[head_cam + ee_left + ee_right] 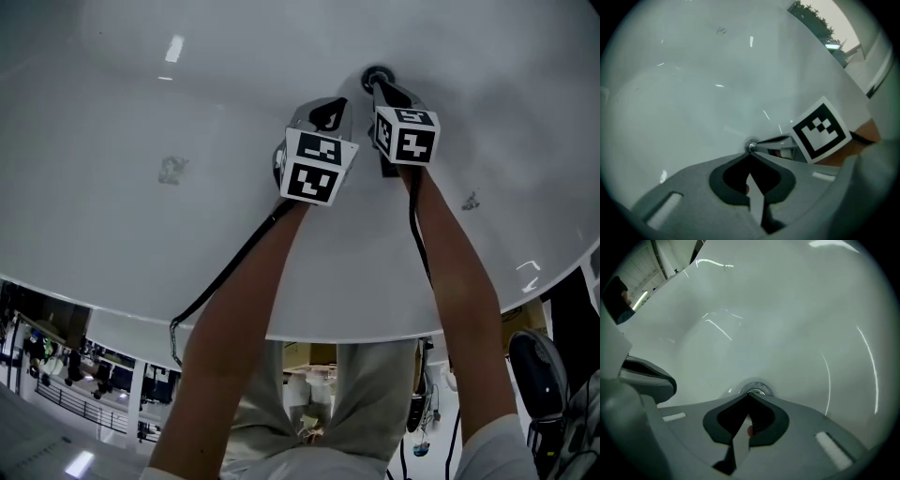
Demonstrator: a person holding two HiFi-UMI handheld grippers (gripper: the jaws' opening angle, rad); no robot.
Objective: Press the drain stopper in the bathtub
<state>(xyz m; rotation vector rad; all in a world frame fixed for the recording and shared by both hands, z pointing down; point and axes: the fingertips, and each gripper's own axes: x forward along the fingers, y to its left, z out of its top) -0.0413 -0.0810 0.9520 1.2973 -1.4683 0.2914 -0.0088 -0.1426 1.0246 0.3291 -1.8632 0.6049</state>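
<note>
Both of my grippers are down in the smooth white bathtub [141, 122], and the round chrome drain stopper [378, 74] sits at the lowest point of its floor. My right gripper [382, 89] has its jaws pressed together with nothing between them. In the right gripper view the joined tips sit at the near edge of the stopper, though I cannot tell whether they touch it. My left gripper [329, 112] is likewise closed and empty, just beside the right one and aimed at the same drain. I judge the press is yet to be made. Narrow tips set off-centre could skid off the polished cap onto the slick tub floor, or tilt the stopper so it fails to latch, and the crowding left gripper could nudge the right one aside
</note>
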